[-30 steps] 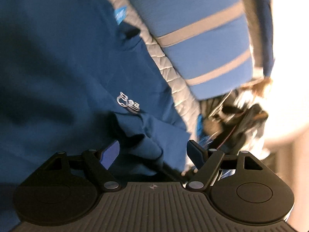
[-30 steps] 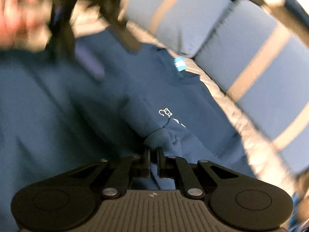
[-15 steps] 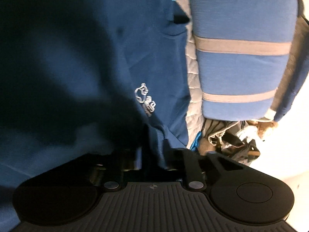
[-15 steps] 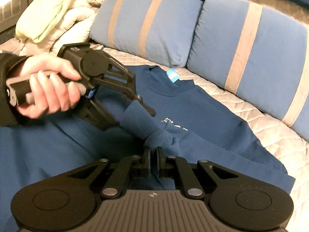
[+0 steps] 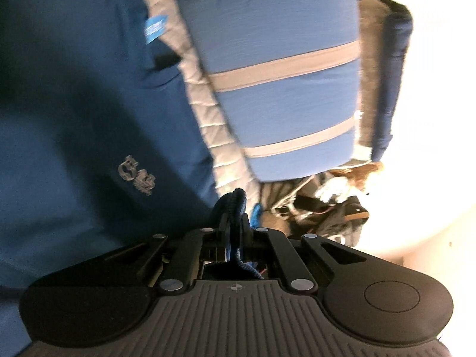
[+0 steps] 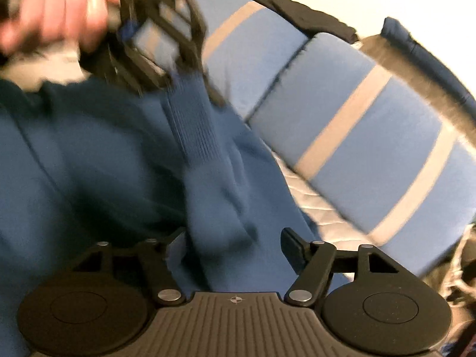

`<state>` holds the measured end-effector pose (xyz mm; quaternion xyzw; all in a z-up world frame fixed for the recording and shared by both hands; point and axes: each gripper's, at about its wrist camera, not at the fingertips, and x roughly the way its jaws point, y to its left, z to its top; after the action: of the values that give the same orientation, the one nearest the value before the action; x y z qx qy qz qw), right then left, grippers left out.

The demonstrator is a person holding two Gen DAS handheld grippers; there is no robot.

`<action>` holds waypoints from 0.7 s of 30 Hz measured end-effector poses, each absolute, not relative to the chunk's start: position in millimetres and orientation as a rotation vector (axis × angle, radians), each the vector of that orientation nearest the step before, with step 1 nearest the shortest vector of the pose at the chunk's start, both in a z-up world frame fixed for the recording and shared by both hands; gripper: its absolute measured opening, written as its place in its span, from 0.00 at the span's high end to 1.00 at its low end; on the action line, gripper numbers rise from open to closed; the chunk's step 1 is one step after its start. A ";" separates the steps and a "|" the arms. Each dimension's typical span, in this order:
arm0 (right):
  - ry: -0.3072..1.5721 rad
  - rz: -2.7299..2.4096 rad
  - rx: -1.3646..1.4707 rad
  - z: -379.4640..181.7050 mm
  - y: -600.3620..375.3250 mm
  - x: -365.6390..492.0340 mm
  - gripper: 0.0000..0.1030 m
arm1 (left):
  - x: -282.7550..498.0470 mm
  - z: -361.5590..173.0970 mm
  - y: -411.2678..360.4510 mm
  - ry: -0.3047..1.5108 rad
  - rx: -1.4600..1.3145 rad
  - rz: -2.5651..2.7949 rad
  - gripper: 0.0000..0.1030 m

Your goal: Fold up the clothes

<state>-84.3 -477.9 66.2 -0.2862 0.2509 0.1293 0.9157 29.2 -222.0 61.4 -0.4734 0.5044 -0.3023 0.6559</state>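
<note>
The blue sweatshirt (image 5: 74, 136) lies spread on a pale quilted cover (image 5: 208, 131), with its neck label (image 5: 155, 28) turned toward the striped blue cushions (image 5: 285, 89) that stand along the back. A small white logo (image 5: 135, 175) shows on the chest. The left gripper (image 5: 234, 223) is closed tight on a ribbed cuff (image 5: 235, 205) of the sweatshirt – the dark knit edge bulges out just above the fingertips and some cloth goes down between them. In the right wrist view the same gripper (image 6: 166, 68) appears at the upper left, held by the person's hand (image 6: 56, 9), and the ribbed cuff (image 6: 193, 125) hangs from it as a lifted sleeve. The right gripper (image 6: 233, 238) has its two fingers wide apart; a bunched fold of the sleeve (image 6: 220, 214) lies between them, but they do not press it. At the right of the left wrist view, past the end of the cushions, there is a dark heap of things (image 5: 324, 208) – too blurred to say what it holds.
</note>
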 end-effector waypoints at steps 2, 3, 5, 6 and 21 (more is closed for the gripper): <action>0.499 0.187 -0.634 59.3 -482.9 -81.8 0.32 | 28.9 73.1 -214.9 1.112 -1.065 -0.705 0.95; 0.494 0.144 -0.645 56.0 -487.6 -80.1 0.32 | 29.4 78.3 -213.1 1.097 -1.062 -0.712 0.95; 0.501 0.062 -0.626 49.9 -503.9 -72.2 0.30 | 30.5 88.9 -206.3 1.068 -1.053 -0.726 0.95; 0.514 0.026 -0.591 48.7 -514.2 -67.8 0.29 | 31.1 94.1 -203.0 1.054 -1.048 -0.733 0.95; 0.701 -0.067 0.099 64.7 -646.9 -26.4 0.22 | 39.1 140.2 -145.0 0.875 -0.947 -0.702 0.96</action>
<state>-26.4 -646.9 64.7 0.0483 0.3434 -0.0327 0.9374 39.1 -145.0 140.2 -0.4323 0.3994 -0.3202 0.7423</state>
